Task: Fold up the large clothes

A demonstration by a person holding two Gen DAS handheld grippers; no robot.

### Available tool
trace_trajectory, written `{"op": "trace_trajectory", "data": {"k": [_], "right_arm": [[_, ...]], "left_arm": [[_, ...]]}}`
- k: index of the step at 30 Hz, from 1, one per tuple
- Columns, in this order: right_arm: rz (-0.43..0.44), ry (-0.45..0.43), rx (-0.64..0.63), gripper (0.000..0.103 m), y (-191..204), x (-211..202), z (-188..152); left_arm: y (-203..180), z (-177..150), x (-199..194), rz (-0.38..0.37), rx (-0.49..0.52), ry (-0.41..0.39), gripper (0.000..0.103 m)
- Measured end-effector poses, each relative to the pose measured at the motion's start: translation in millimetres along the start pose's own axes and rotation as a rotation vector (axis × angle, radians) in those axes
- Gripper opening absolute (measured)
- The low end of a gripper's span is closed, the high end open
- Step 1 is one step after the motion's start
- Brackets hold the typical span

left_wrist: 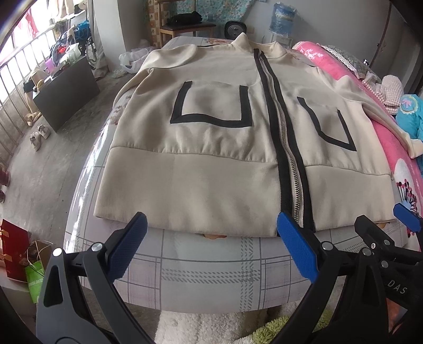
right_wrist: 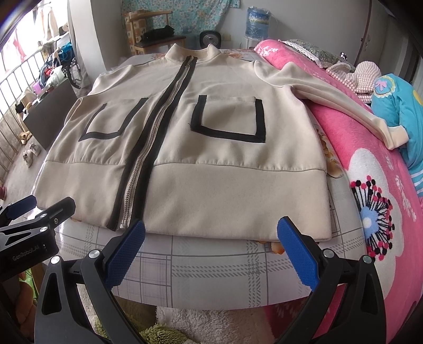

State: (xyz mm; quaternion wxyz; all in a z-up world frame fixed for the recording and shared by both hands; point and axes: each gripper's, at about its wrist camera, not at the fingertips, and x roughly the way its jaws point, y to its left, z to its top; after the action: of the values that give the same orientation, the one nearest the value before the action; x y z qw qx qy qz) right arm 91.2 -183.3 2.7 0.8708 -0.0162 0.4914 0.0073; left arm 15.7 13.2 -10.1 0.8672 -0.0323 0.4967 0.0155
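A cream jacket [left_wrist: 211,169] with a black-edged zipper and two black-trimmed pockets lies flat, front up, on the table; it also shows in the right wrist view [right_wrist: 211,185]. Its collar is at the far end, its hem nearest me. One sleeve [right_wrist: 330,95] stretches out right over a pink blanket. My left gripper [left_wrist: 211,238] is open and empty, just short of the hem, left of the zipper. My right gripper [right_wrist: 211,240] is open and empty, just short of the hem, right of the zipper. The right gripper [left_wrist: 407,219] shows at the left view's right edge.
The table has a glossy plaid cover [left_wrist: 201,270]. A pink floral blanket [right_wrist: 370,172] and a blue garment [right_wrist: 396,105] lie on the right. A dark cabinet [left_wrist: 66,92], shoes and bags stand on the floor to the left. A wooden chair [left_wrist: 185,23] and water bottle [right_wrist: 257,22] are behind.
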Motion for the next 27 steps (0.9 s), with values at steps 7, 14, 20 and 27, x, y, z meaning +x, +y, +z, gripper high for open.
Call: {"op": "trace_trajectory", "data": {"k": [7, 14, 20, 27], "right_arm": [[-0.005, 0.014, 0.009, 0.098, -3.5, 11.4, 9.7], [0.011, -0.018, 0.075, 0.098, -43.2, 17.1, 22.9], [-0.025, -0.021, 0.132, 0.098, -88.3, 20.1, 20.5], [0.012, 0.032, 0.217, 0.08, -121.0, 36.2, 9.2]], "left_arm": [[5.4, 12.7, 14.9, 0.037, 0.004, 0.003, 0.095], [61.1, 19.6, 24.0, 0.084, -0.081, -0.07, 0.095], [117.8, 18.9, 27.8, 0.107, -0.172, -0.094, 0.095], [142.0, 16.1, 41.3, 0.064, -0.224, -0.054, 0.064]]}}
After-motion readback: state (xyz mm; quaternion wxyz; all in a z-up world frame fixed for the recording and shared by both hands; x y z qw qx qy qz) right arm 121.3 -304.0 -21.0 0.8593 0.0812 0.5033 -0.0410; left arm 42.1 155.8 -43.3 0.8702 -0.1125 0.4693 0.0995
